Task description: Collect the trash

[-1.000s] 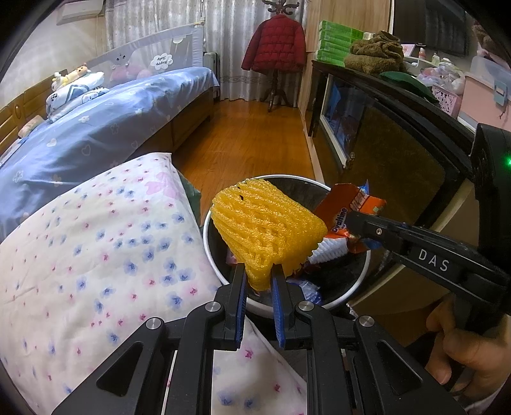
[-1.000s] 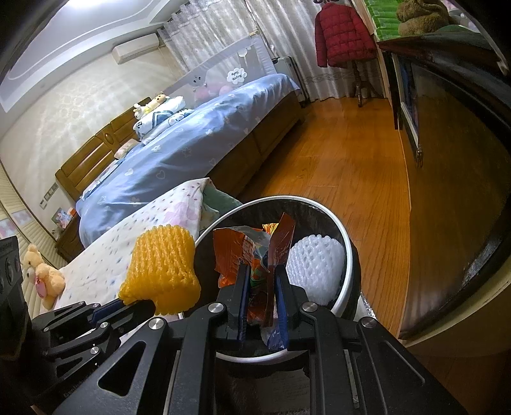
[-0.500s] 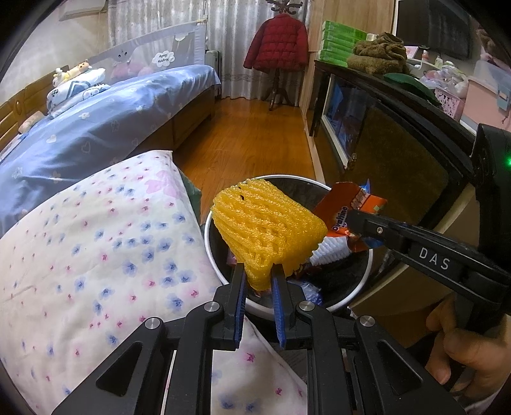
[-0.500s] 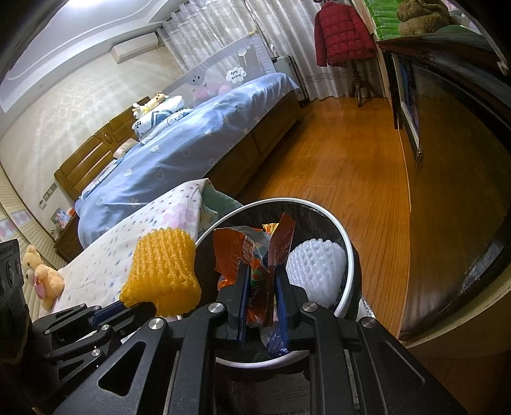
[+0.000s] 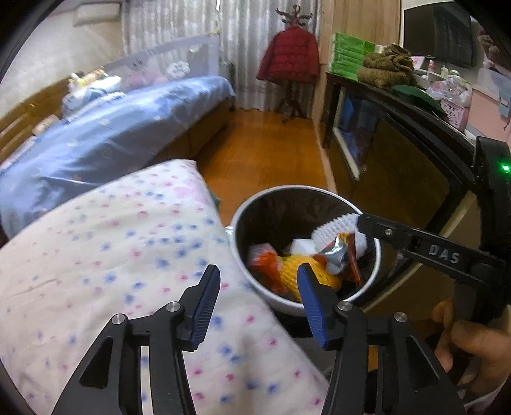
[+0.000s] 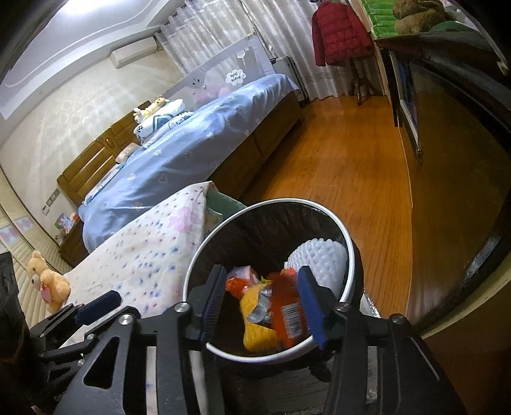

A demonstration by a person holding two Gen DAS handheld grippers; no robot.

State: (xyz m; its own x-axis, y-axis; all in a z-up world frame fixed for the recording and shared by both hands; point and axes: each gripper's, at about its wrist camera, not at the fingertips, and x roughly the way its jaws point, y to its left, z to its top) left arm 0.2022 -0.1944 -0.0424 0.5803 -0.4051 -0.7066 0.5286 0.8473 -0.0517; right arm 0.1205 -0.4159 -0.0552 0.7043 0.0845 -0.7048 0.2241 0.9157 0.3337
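Both of my grippers were spread and held nothing: left gripper [image 5: 258,297], right gripper [image 6: 262,300]. The yellow foam net [image 6: 255,322] and orange wrapper [image 6: 287,313] lay inside the trash bin [image 6: 346,242], apparently touching, beside the floral quilt [image 5: 105,249].

A floral quilt [image 5: 105,255] lies in the foreground, beside a bed with a blue cover [image 6: 198,150] and a wooden headboard [image 6: 92,162]. A red jacket [image 5: 289,54] hangs on a stand near the curtains [image 5: 191,25]. Two teddy bears [image 6: 48,279], or something like them, sit at the left edge.
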